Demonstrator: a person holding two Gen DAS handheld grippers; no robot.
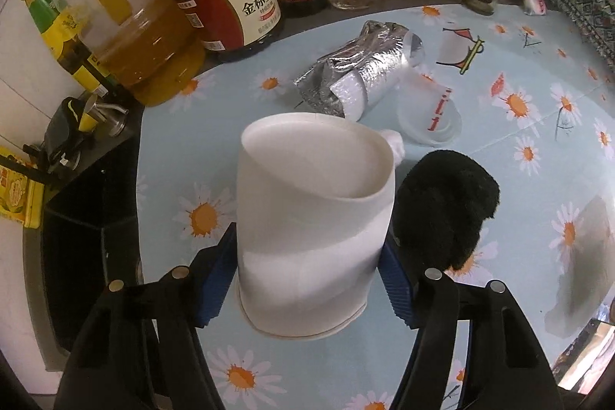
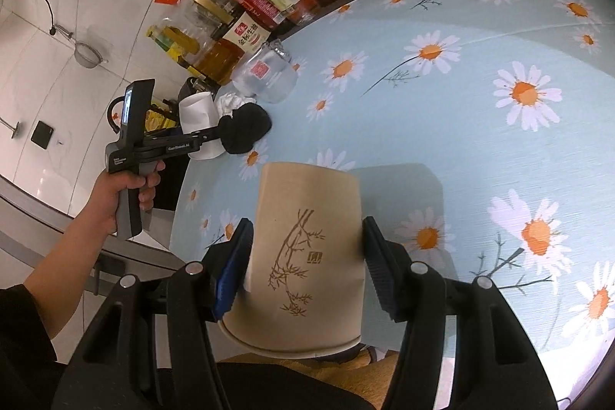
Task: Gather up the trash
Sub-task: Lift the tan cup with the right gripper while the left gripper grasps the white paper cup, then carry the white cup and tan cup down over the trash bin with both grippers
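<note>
Left claw (image 1: 307, 279) clamps one white paper cup (image 1: 315, 218); right claw (image 2: 307, 268) clamps one brown cup (image 2: 307, 256), its rim partly hidden behind the claw.

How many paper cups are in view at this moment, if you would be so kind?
2: a white paper cup between the left gripper's fingers, and a brown paper cup between the right gripper's fingers. Others may be hidden.

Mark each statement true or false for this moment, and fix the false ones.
1. The left gripper clamps a white paper cup. True.
2. The right gripper holds a glass bottle. False: it grips a brown paper cup printed with bamboo.
3. A black fuzzy item lies beside the white cup. True.
4. The silver foil bag stands upright among the sauce bottles. False: it lies on the daisy tablecloth.
</note>
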